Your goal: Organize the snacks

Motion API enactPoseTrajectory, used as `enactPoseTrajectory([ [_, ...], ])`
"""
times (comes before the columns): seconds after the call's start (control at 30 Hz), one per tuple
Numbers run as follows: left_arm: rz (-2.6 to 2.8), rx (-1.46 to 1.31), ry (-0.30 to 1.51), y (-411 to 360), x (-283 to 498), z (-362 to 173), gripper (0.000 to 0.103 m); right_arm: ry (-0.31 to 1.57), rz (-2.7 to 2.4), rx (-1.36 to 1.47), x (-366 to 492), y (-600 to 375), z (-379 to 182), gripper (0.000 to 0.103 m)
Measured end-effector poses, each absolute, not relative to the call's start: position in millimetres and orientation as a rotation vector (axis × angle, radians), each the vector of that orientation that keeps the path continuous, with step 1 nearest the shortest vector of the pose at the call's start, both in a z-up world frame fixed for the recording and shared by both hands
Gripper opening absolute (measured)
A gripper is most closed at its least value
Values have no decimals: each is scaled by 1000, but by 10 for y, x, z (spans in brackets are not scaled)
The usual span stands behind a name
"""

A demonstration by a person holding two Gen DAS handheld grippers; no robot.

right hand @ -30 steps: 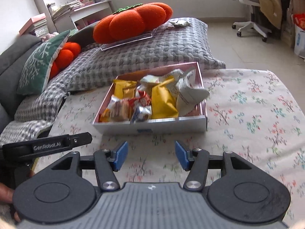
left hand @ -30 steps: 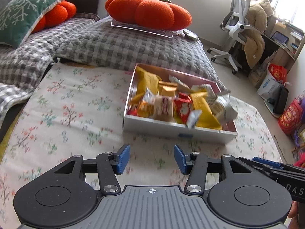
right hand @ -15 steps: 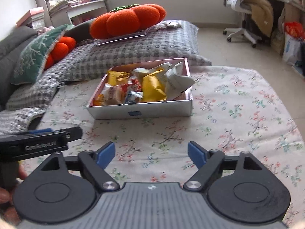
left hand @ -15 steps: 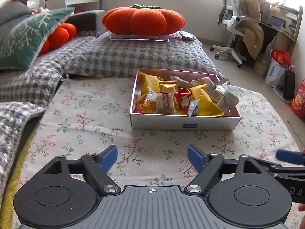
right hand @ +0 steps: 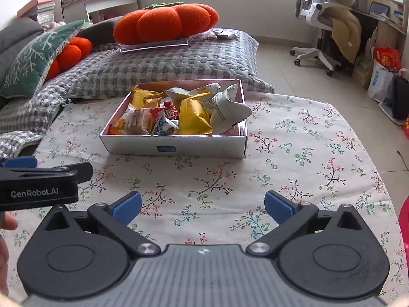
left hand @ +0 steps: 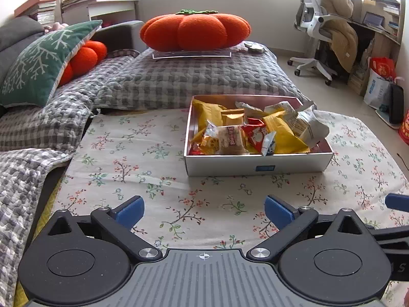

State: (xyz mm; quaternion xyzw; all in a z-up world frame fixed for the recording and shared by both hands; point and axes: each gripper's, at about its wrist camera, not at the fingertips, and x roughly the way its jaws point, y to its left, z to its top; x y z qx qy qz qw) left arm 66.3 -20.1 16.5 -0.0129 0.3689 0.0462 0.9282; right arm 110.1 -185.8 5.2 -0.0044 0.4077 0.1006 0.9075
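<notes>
A shallow white box (left hand: 255,165) (right hand: 173,148) full of several snack packets, yellow, red and white, sits on a floral cloth (left hand: 143,153) (right hand: 294,158). My left gripper (left hand: 203,211) hovers over the cloth short of the box; its jaws are opening wide, with nothing between them. My right gripper (right hand: 202,208) hovers likewise, jaws opening, nothing between them. In the right wrist view the left gripper's side shows at the left edge. One blue fingertip (left hand: 397,202) of the right gripper shows in the left wrist view.
Grey checked quilts (left hand: 179,81) lie behind the cloth, carrying an orange pumpkin cushion (left hand: 195,30) and a green pillow (left hand: 43,61). An office chair (left hand: 314,33) and bags (left hand: 378,84) stand on the floor at the right. A hand (right hand: 5,232) shows at the left edge.
Both grippers' jaws have spread from narrow to wide. Both views have levelled out and drawn back a little from the box.
</notes>
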Motion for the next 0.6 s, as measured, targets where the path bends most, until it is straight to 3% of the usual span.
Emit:
enactPoseTrajectory([
  [0.6,101,-26,731,-228,636,218,103,826,183,2,1095,-1815,70,102],
])
